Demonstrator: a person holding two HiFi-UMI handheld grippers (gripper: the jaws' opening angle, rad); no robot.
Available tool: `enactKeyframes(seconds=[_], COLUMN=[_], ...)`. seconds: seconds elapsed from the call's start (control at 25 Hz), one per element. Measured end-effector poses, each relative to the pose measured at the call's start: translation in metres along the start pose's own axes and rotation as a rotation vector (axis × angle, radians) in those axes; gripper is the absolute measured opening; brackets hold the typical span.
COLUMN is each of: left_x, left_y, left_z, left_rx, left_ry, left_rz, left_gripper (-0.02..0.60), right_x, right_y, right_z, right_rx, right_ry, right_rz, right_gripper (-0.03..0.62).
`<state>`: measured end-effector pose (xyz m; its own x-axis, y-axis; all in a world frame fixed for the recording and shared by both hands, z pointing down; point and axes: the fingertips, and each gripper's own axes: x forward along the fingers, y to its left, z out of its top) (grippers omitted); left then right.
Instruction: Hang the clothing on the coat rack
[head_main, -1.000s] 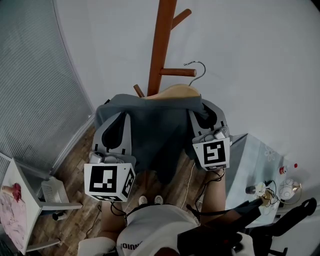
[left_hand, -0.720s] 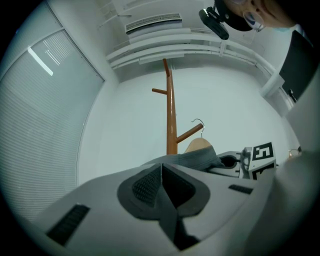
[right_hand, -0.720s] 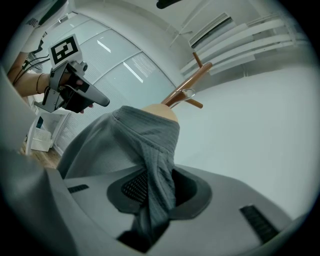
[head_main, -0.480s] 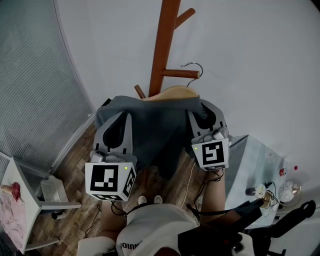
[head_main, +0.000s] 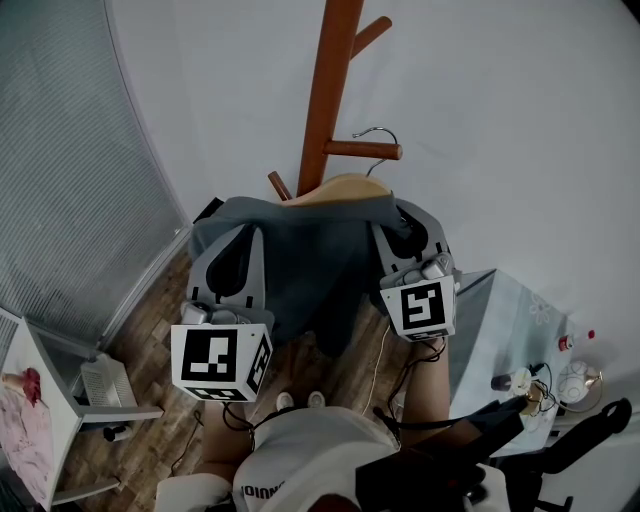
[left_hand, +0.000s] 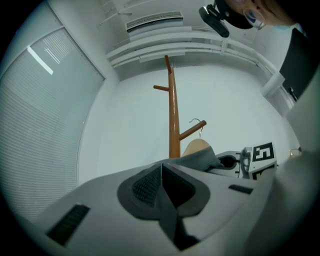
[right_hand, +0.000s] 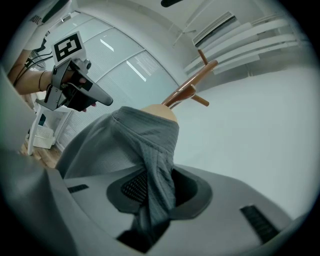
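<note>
A brown wooden coat rack (head_main: 325, 90) stands against the white wall, with a side peg (head_main: 365, 150). The wire hook (head_main: 376, 134) of a wooden hanger (head_main: 345, 185) sits over that peg. A grey garment (head_main: 300, 265) is draped on the hanger. My left gripper (head_main: 208, 230) is shut on the garment's left shoulder. In the left gripper view its pads (left_hand: 150, 186) meet on a thin fold, and the rack (left_hand: 173, 125) rises ahead. My right gripper (head_main: 405, 218) is shut on the right shoulder, with bunched grey cloth (right_hand: 155, 165) squeezed between its pads (right_hand: 134, 187).
A pale table (head_main: 505, 310) with small bottles and cables stands at the right. A white shelf unit (head_main: 60, 400) is at the lower left, before a blind-covered glass wall (head_main: 70, 180). The person's feet (head_main: 300, 400) rest on the wooden floor under the garment.
The hanger's hook has shifted left from beyond the peg's tip to over the peg. Both grippers and the garment have drifted slightly left with it.
</note>
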<state>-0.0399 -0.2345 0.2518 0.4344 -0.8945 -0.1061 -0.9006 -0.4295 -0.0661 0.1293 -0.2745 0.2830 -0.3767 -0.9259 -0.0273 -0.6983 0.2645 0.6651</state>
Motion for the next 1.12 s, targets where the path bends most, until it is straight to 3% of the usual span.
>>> enactKeyframes(seconds=[0.4, 1.12], left_x=[-0.004, -0.007], left_y=[0.009, 0.015], left_z=[-0.007, -0.012], left_rx=[-0.011, -0.011], left_ry=[0.019, 0.04], left_rz=[0.006, 0.025], left_gripper=[0.023, 0.023], right_x=[0.007, 0.014], right_y=[0.011, 0.019], right_z=[-0.003, -0.009], right_rx=[0.052, 0.037], right_ry=[0.017, 0.04], right_rz=[0.003, 0.017], right_gripper=[0.106, 0.109])
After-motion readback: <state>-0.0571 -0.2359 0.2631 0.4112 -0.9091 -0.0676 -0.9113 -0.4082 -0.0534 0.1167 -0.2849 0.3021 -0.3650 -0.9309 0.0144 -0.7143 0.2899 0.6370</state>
